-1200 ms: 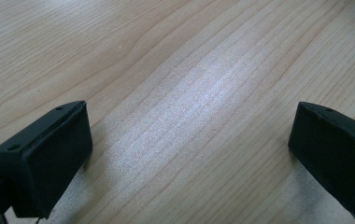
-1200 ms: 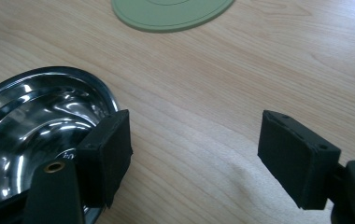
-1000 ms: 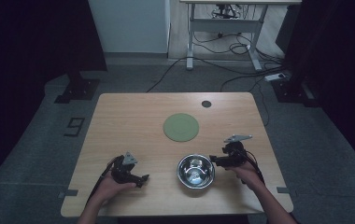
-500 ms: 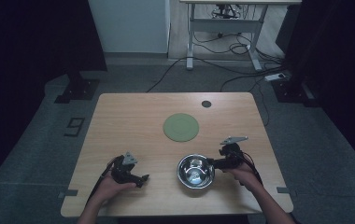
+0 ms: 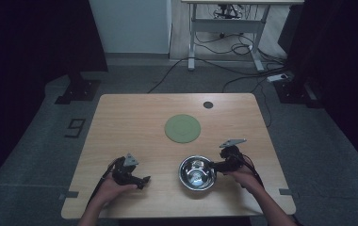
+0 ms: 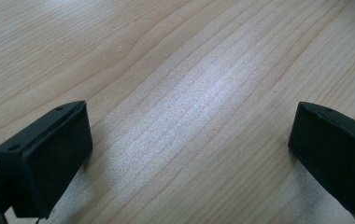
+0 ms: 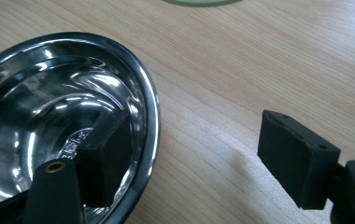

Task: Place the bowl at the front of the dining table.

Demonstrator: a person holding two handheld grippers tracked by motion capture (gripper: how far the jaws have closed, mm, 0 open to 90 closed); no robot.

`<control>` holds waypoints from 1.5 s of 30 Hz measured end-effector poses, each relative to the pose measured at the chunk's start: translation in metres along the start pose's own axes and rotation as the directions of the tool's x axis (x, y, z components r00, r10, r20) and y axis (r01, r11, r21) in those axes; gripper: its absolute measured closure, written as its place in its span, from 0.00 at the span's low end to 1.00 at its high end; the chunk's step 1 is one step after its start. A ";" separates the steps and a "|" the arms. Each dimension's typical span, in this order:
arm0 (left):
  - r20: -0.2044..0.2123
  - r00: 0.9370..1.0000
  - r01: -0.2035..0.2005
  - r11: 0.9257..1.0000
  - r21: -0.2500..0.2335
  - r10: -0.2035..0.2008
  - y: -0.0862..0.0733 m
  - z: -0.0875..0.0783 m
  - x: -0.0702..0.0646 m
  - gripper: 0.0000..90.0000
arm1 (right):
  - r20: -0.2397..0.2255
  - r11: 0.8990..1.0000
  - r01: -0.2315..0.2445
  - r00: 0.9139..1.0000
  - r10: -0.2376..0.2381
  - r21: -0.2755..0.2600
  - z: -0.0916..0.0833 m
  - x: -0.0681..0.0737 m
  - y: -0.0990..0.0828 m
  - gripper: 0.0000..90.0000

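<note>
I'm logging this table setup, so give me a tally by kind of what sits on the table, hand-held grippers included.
Steel bowl: 1
Green round mat: 1
Small dark disc: 1
Grippers: 2, left gripper and right gripper
Total: 5

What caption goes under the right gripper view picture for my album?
Right gripper open astride the shiny metal bowl's rim, one jaw inside, one outside on the wooden table.
</note>
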State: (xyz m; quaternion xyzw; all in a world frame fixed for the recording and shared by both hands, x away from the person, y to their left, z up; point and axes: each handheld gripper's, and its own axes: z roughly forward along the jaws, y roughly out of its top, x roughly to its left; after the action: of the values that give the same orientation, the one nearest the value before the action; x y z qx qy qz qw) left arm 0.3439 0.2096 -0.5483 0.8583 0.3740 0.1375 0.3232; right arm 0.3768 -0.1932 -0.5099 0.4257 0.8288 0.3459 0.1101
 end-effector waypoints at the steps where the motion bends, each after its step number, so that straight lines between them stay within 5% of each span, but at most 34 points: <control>1: 0.000 1.000 0.000 1.000 0.000 0.000 0.000 0.000 0.000 0.00 | 0.002 1.000 0.001 1.000 -0.001 0.002 0.000 -0.001 0.000 0.29; 26: 0.000 1.000 0.000 1.000 0.000 0.000 0.000 0.000 0.000 0.00 | 0.001 0.998 0.031 1.000 -0.031 0.046 0.008 0.003 -0.001 0.34; 45: 0.000 1.000 0.000 1.000 0.000 0.000 0.000 0.000 0.000 0.00 | -0.028 0.994 0.070 0.997 -0.068 0.079 0.022 0.022 0.002 0.35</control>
State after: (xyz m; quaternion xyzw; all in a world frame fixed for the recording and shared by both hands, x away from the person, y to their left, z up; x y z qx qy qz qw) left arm 0.3440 0.2096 -0.5483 0.8583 0.3741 0.1376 0.3232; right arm 0.3750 -0.1645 -0.5224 0.3968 0.8575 0.3137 0.0945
